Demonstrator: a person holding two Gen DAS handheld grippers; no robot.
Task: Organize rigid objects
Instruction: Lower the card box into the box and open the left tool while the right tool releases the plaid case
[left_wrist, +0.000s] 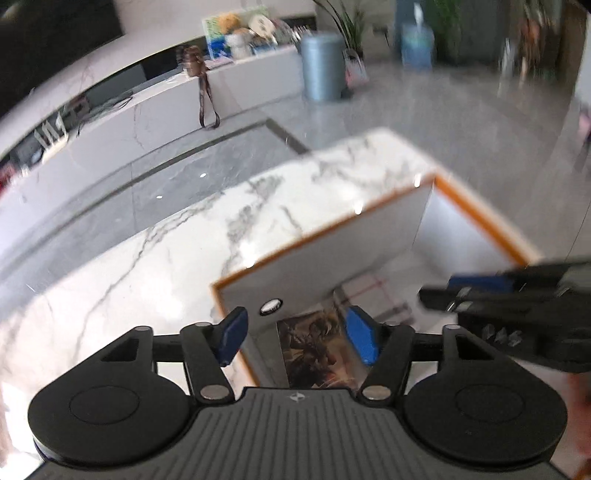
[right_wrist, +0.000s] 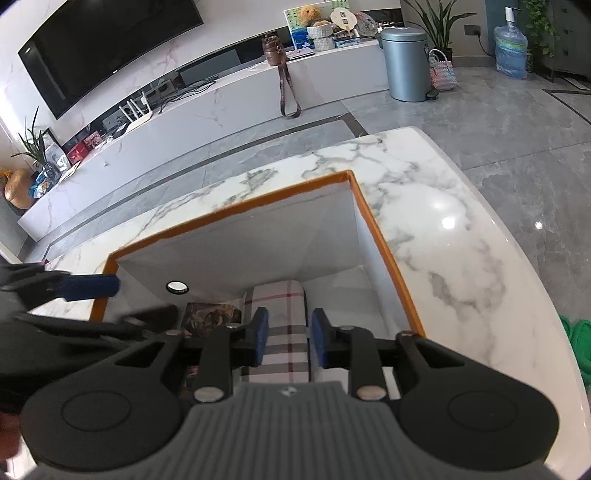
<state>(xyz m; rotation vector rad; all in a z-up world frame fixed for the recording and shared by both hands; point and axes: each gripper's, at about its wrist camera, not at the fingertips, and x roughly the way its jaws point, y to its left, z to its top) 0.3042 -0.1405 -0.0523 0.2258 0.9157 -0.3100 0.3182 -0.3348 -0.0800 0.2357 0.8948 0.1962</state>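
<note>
- We count two things in the orange-rimmed box (right_wrist: 388, 258): one plaid case (right_wrist: 280, 317) and one picture card (right_wrist: 210, 314) touching its left side
- Our right gripper (right_wrist: 288, 338) has its fingers parted astride the plaid case, not pressing it
- Our left gripper (left_wrist: 291, 332) is spread wide over the box's left edge, holding nothing
- One box sits at the marble table's (right_wrist: 461, 240) far corner

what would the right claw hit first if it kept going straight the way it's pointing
Most likely the plaid box lying in the orange-edged white box. The right claw points down into that box, its pads apart and the plaid surface showing between them. Depth is hard to judge, so how near it is cannot be told.
</note>
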